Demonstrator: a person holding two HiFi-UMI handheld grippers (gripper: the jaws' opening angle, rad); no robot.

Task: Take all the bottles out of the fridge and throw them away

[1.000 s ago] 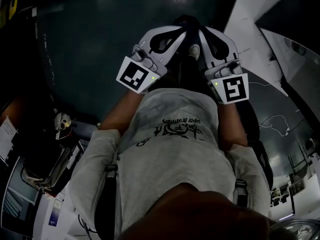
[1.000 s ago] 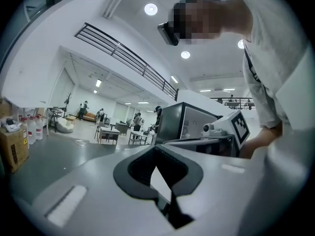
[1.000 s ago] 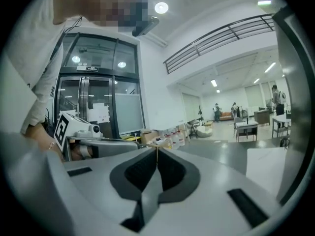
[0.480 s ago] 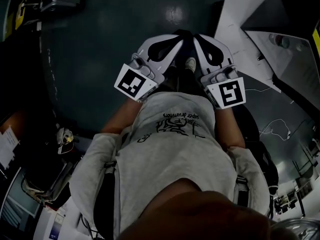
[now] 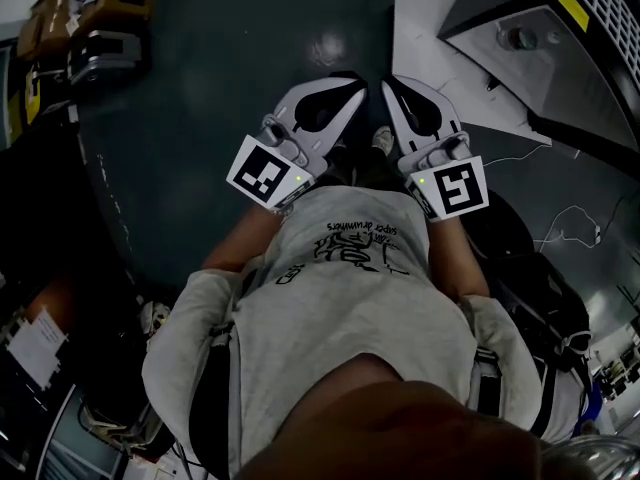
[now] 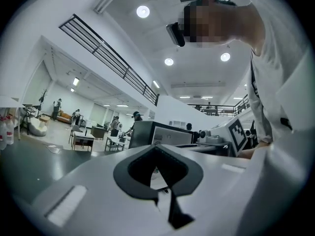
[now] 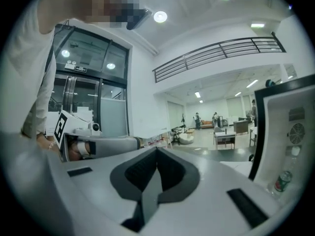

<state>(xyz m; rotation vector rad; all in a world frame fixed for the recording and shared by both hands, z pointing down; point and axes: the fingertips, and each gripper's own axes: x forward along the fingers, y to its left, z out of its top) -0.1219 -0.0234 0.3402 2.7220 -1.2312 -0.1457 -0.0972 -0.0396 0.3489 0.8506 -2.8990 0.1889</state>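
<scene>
In the head view my left gripper [image 5: 352,88] and right gripper [image 5: 390,86] are held side by side in front of the person's grey shirt. Both point away over the dark floor, tips close together, nothing in either. In the left gripper view the left gripper [image 6: 156,146] has its jaws met at the tip. The right gripper [image 7: 157,149] is shut in its own view too. A white fridge [image 5: 500,58] with a dark frame stands at the upper right. A clear bottle with a green label [image 7: 281,182] shows inside the fridge [image 7: 259,132] at the right edge.
Thin cables [image 5: 565,223] trail over the floor at the right, beside a black bulky object [image 5: 545,288]. Boxes and equipment [image 5: 95,28] line the upper left. Far off in a bright hall are tables [image 7: 225,140] and standing people [image 6: 117,127].
Both grippers have risen and moved up the head view, staying shut and side by side. The view has shifted, so more of the fridge shows at the upper right.
</scene>
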